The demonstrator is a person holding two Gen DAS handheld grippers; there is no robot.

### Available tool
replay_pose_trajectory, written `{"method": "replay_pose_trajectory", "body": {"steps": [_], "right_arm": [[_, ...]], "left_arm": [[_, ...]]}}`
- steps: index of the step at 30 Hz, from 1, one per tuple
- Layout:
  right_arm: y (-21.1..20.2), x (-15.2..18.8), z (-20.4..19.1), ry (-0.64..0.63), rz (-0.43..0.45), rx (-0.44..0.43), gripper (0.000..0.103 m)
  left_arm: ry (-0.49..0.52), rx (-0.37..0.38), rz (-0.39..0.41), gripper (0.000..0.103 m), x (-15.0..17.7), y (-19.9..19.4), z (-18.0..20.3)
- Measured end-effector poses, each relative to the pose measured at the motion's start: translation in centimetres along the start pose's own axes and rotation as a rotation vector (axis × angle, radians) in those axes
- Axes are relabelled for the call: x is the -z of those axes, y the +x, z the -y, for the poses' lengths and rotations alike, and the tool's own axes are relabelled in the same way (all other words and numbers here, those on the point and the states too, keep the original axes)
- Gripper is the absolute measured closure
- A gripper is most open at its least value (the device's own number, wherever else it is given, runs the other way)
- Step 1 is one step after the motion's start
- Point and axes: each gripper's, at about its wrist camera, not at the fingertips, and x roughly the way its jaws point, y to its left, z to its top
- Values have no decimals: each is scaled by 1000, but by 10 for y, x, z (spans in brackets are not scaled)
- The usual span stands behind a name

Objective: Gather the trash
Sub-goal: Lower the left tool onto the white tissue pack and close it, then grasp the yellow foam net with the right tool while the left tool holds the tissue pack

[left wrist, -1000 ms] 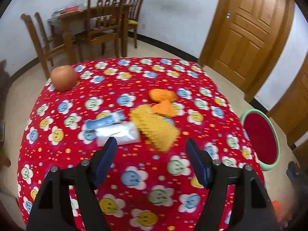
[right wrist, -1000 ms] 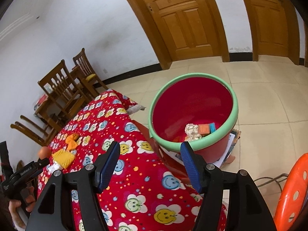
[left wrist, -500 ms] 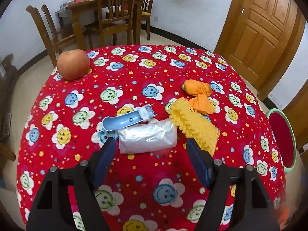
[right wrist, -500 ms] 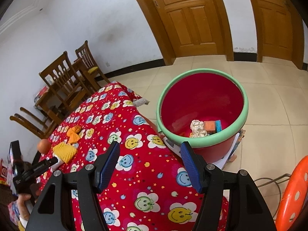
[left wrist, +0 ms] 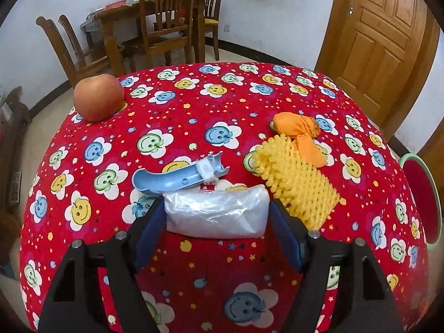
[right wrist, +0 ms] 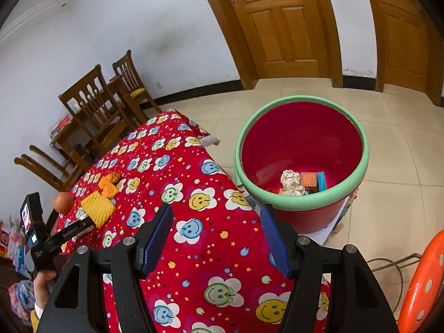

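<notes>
On the red smiley-patterned tablecloth [left wrist: 194,105] lie a clear plastic bag [left wrist: 216,213], a blue plastic piece with a white wad [left wrist: 177,179], a yellow foam net [left wrist: 299,183] and an orange wrapper [left wrist: 297,127]. My left gripper [left wrist: 216,222] is open, its blue pads on either side of the plastic bag, close to its ends. My right gripper [right wrist: 216,236] is open and empty above the table's near corner, beside the red bucket with a green rim [right wrist: 305,202] that holds some trash. The foam net [right wrist: 97,208] and orange wrapper [right wrist: 109,186] also show in the right wrist view.
An apple [left wrist: 98,101] sits at the table's far left. Wooden chairs and a table [left wrist: 155,33] stand behind. Wooden doors [right wrist: 277,22] are at the back. An orange stool [right wrist: 421,285] stands on the right. The bucket's rim [left wrist: 435,194] shows past the table's right edge.
My left gripper has moved forward and down until the plastic bag lies between its open fingers. My right gripper has drifted slightly and stays open.
</notes>
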Motion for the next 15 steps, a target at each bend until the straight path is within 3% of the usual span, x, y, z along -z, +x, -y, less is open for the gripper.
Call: {"method": "replay_pose_trajectory", "body": {"steps": [6,15], "right_arm": [[5,0,-5,-11,-12,-6,36],[10,-3,-29,-37,-20,-51,36]], "left_arm": [[-14,14,3,32,5,-3,-9],[-46,62,33,32,16,-37,-23]]}}
